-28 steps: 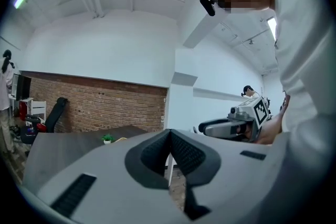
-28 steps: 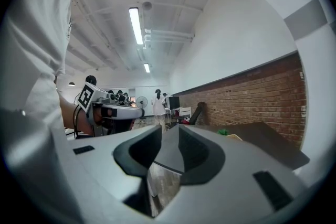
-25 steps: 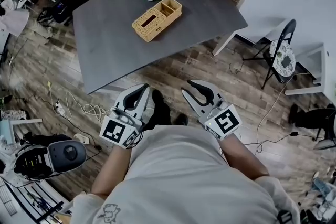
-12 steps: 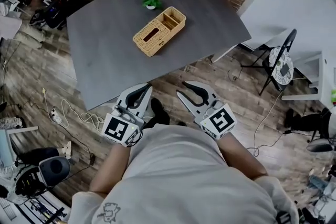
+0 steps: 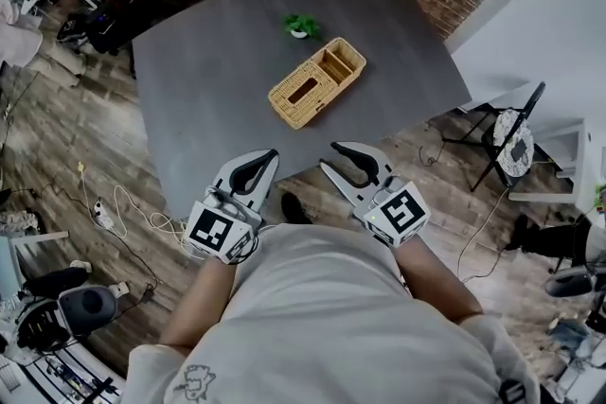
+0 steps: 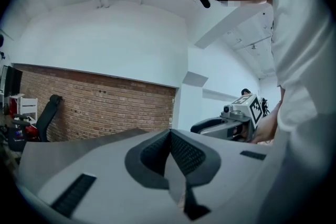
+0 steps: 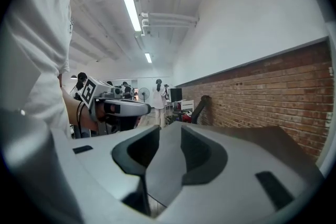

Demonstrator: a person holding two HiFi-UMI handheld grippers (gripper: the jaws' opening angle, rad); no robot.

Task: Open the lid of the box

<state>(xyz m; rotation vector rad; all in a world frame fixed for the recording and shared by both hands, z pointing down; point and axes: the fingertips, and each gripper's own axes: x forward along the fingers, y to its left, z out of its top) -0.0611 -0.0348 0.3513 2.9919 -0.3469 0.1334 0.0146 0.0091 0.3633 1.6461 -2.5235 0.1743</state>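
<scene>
Holds the left gripper (image 5: 272, 154) shut tight, pads together, nothing inside. Opens the right gripper (image 5: 329, 156) part way, with a small gap and nothing in it. Touches nothing with these 2. Has the woven box (image 5: 317, 83) far ahead on the dark table (image 5: 208, 99), lid flat, near 1 small green plant (image 5: 301, 26).

Left gripper (image 5: 271, 155) and right gripper (image 5: 329, 156) held near, side by side, pointing far: left jaws together, empty; right jaws apart and opening, nothing between.
</scene>
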